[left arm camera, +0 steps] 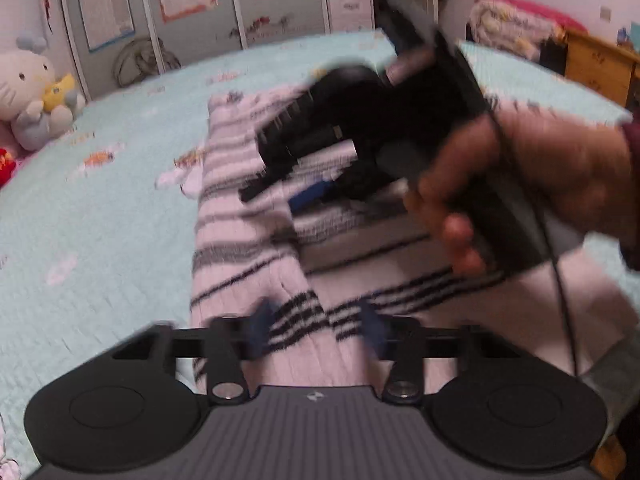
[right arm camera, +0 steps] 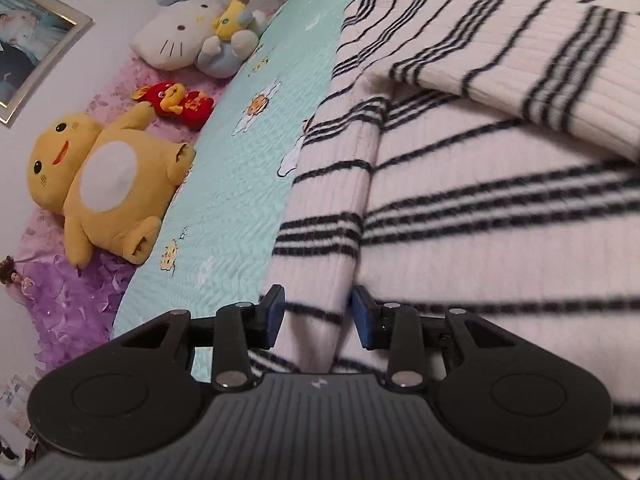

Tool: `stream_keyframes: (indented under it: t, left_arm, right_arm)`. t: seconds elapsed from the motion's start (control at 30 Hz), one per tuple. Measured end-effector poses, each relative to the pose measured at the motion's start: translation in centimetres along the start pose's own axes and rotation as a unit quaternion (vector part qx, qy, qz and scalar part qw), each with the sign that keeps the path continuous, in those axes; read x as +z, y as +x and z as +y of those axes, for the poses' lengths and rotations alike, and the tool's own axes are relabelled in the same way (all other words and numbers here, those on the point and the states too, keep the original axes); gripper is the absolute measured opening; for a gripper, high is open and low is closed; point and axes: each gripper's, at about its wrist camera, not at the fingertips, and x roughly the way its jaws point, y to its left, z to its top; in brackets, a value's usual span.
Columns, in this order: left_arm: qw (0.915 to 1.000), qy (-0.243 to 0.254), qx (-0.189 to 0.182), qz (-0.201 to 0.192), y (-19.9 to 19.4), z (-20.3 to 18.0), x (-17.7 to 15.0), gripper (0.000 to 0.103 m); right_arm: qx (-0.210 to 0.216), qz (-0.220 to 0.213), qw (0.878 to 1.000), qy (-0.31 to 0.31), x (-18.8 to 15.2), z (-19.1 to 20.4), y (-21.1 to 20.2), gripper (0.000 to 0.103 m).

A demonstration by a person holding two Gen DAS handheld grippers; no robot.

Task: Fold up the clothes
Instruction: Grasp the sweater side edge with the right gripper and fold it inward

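A white knit sweater (left arm camera: 240, 216) with dark stripes lies flat on the bed, its sleeves folded in over the body. My left gripper (left arm camera: 316, 326) hovers open over its near edge, holding nothing. In the left wrist view a hand (left arm camera: 540, 172) holds my right gripper (left arm camera: 280, 194) tilted down onto the middle of the sweater; this view is blurred. In the right wrist view my right gripper (right arm camera: 319, 316) stands open, its blue pads (right arm camera: 276, 316) on either side of a raised fold of the sweater (right arm camera: 480, 220). A folded sleeve (right arm camera: 520, 76) lies across the top.
A teal quilted bedspread (left arm camera: 100, 220) covers the bed. Plush toys sit along the far left edge: a white cat (right arm camera: 180, 36), a yellow one (right arm camera: 104, 184) and a small red one (right arm camera: 176, 100). A wardrobe (left arm camera: 180, 20) and a wooden cabinet (left arm camera: 596, 68) stand beyond the bed.
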Motion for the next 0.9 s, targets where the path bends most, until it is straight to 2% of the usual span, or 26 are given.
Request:
stream_keyframes:
  t: [0.03, 0.07, 0.1, 0.23, 0.37, 0.43, 0.53, 0.57, 0.6, 0.63, 0.73, 0.8, 0.87, 0.9]
  left_arm:
    - [0.9999, -0.008, -0.013, 0.007, 0.3, 0.4, -0.2, 0.014]
    - [0.9996, -0.015, -0.023, 0.004, 0.3, 0.8, -0.4, 0.014]
    - [0.9994, -0.015, -0.032, 0.002, 0.0, 1.2, -0.4, 0.012]
    - [0.9981, -0.007, -0.061, 0.001, -0.3, 2.1, -0.7, 0.01]
    - [0.9973, -0.011, -0.073, 0.003, 0.1, 2.6, -1.0, 0.011]
    - [0.997, -0.011, -0.077, 0.003, 0.1, 2.7, -0.9, 0.012]
    - [0.997, -0.017, -0.075, 0.004, -0.2, 2.8, -0.9, 0.022]
    - [0.9967, -0.024, -0.078, 0.005, -0.4, 2.8, -0.9, 0.023]
    - [0.9962, -0.035, -0.08, 0.005, -0.9, 3.0, -0.9, 0.029]
    - [0.995, -0.05, -0.086, 0.002, -1.5, 3.5, -0.8, 0.04]
    - [0.9889, -0.099, -0.108, -0.025, -3.2, 5.5, 0.0, 0.051]
    - [0.9838, -0.129, -0.116, -0.046, -3.8, 7.5, 0.8, 0.055]
    - [0.9814, -0.151, -0.104, -0.057, -3.0, 9.0, 1.6, 0.055]
    - [0.9821, -0.154, -0.095, -0.05, -1.8, 9.7, 1.7, 0.055]
  right_arm:
    - [-0.001, 0.003, 1.0, -0.005, 0.3, 0.0, 0.4, 0.034]
    - [-0.001, 0.007, 1.0, -0.01, 0.6, 0.0, 0.7, 0.016]
    - [-0.004, 0.005, 1.0, -0.018, 0.9, 0.0, 0.5, 0.006]
    - [-0.028, -0.011, 0.999, -0.038, 1.6, -0.1, -0.4, 0.006]
    - [-0.021, -0.001, 0.999, -0.033, 0.9, -1.5, 0.4, 0.004]
    - [-0.015, -0.011, 1.0, -0.022, 0.9, -1.8, 0.1, 0.005]
    - [-0.014, -0.015, 1.0, -0.023, 1.3, -1.4, -0.8, 0.014]
    - [-0.014, -0.025, 0.999, -0.024, 1.6, -1.1, -1.5, 0.019]
    - [-0.014, -0.035, 0.999, -0.025, 1.8, -0.8, -2.2, 0.024]
    - [-0.012, -0.049, 0.998, -0.022, 2.2, -0.8, -3.0, 0.024]
    - [-0.008, -0.081, 0.997, -0.015, 3.8, -1.1, -4.5, 0.024]
    - [-0.008, -0.09, 0.996, -0.011, 5.0, -1.5, -4.5, 0.024]
    - [-0.007, -0.087, 0.996, -0.01, 6.2, -1.9, -3.9, 0.024]
    - [-0.012, -0.093, 0.995, -0.017, 6.9, -1.9, -3.6, 0.024]
